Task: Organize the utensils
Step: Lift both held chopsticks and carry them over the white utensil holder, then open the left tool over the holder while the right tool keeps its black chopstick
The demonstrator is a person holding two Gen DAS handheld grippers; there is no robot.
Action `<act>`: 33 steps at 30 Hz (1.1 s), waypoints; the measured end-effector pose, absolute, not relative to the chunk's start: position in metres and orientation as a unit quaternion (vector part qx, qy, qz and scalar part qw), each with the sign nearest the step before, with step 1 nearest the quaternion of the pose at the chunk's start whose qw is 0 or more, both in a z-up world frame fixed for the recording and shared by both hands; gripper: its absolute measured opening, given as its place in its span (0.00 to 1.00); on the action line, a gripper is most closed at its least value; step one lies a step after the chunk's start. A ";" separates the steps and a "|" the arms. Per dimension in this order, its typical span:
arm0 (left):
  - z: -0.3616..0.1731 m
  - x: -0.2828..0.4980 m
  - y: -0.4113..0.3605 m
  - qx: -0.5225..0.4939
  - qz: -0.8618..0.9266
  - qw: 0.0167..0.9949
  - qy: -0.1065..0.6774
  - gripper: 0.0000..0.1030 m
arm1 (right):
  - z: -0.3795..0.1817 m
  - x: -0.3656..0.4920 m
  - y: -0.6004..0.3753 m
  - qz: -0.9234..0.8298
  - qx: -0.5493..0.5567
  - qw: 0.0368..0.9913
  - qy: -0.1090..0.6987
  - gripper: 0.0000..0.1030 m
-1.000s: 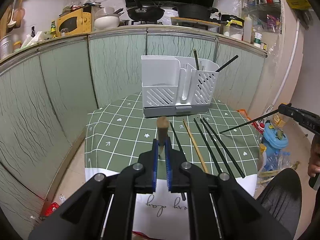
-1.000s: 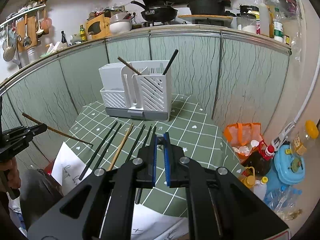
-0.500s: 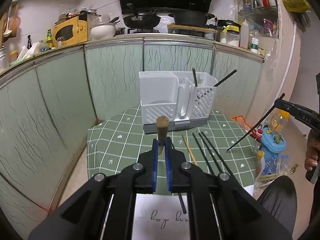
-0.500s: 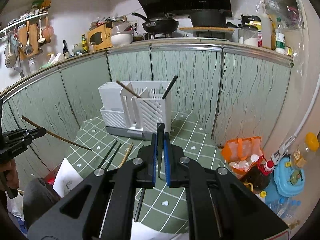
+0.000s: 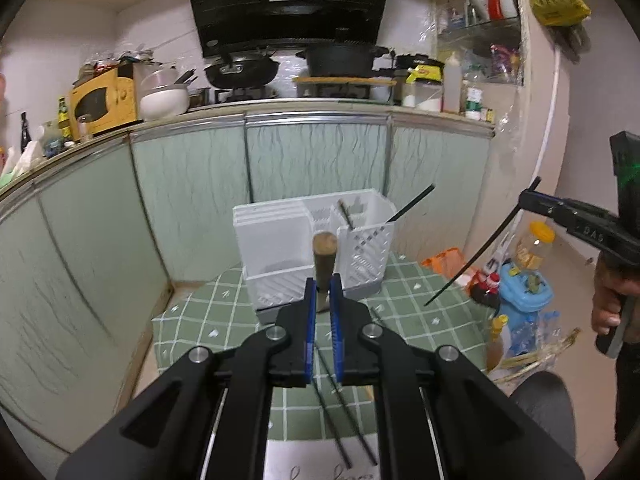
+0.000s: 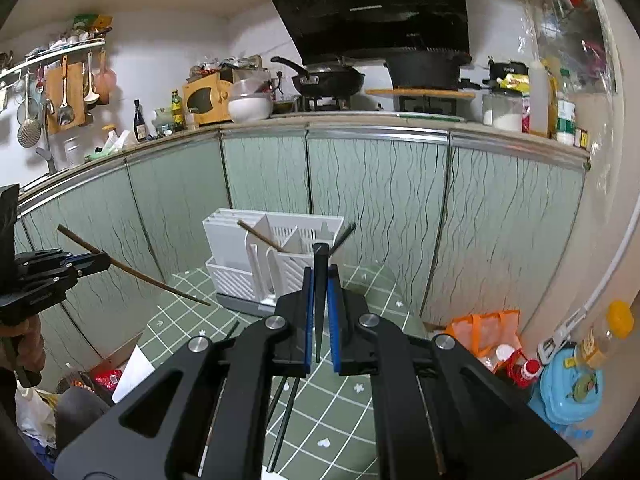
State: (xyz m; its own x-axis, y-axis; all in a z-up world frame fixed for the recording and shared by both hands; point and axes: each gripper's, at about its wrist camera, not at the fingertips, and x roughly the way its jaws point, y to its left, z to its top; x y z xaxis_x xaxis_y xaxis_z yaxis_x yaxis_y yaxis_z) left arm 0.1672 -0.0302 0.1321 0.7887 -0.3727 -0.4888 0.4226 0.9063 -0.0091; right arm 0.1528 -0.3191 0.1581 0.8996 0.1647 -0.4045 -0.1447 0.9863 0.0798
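Observation:
My left gripper (image 5: 323, 286) is shut on a brown wooden chopstick (image 5: 325, 256), held up in the air in front of the white utensil holder (image 5: 280, 248). My right gripper (image 6: 319, 280) is shut on a black chopstick (image 6: 320, 276), also raised, with the holder (image 6: 240, 264) ahead and to the left. The holder has a brown chopstick (image 6: 260, 235) and a black one (image 6: 343, 236) leaning in its slotted compartment. More black chopsticks (image 5: 340, 396) lie on the green checked table (image 5: 200, 316) below. Each gripper shows in the other's view, the right gripper (image 5: 528, 202) and the left gripper (image 6: 102, 260).
Green cabinet fronts (image 6: 360, 200) stand behind the table, with a counter of pans and jars above. An orange bag (image 6: 484, 328) and a blue container (image 6: 572, 388) sit on the floor to the right. White paper (image 6: 134, 372) lies at the table's near edge.
Both grippers have lifted with their chopsticks, higher above the table. The table and the chopsticks lying on it now sit lower in both views.

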 end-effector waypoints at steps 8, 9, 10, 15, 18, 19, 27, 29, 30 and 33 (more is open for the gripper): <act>0.158 0.191 -0.044 0.044 -0.239 0.938 0.247 0.08 | 0.189 0.165 -0.327 0.091 0.038 0.978 0.185 0.06; 0.162 0.195 -0.046 0.045 -0.242 0.937 0.246 0.08 | 0.193 0.168 -0.327 0.095 0.038 0.978 0.183 0.06; 0.165 0.198 -0.046 0.044 -0.245 0.937 0.246 0.08 | 0.197 0.170 -0.327 0.097 0.037 0.978 0.179 0.06; 0.175 0.213 -0.053 0.042 -0.260 0.934 0.241 0.08 | 0.213 0.183 -0.326 0.108 0.032 0.979 0.169 0.06; 0.182 0.224 -0.060 0.041 -0.275 0.930 0.238 0.08 | 0.221 0.192 -0.325 0.111 0.032 0.980 0.160 0.06; 0.184 0.226 -0.061 0.041 -0.276 0.930 0.237 0.08 | 0.224 0.196 -0.326 0.115 0.035 0.980 0.158 0.06; 0.198 0.256 -0.082 0.043 -0.285 0.929 0.234 0.08 | 0.238 0.229 -0.330 0.125 0.044 0.980 0.145 0.06; 0.197 0.265 -0.090 0.048 -0.285 0.928 0.235 0.08 | 0.237 0.239 -0.331 0.125 0.046 0.980 0.145 0.06; 0.195 0.269 -0.093 0.049 -0.286 0.927 0.237 0.08 | 0.235 0.243 -0.331 0.126 0.048 0.980 0.147 0.06; 0.188 0.282 -0.101 0.049 -0.288 0.925 0.244 0.08 | 0.228 0.260 -0.334 0.125 0.050 0.979 0.151 0.06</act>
State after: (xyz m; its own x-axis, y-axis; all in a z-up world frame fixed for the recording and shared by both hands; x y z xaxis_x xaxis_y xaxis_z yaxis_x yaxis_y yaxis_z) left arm 0.2824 -0.1006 0.1878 0.7152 -0.5084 -0.4796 0.5558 0.8297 -0.0507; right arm 0.2598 -0.3342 0.2279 0.9231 0.2605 -0.2830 -0.2303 0.9636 0.1357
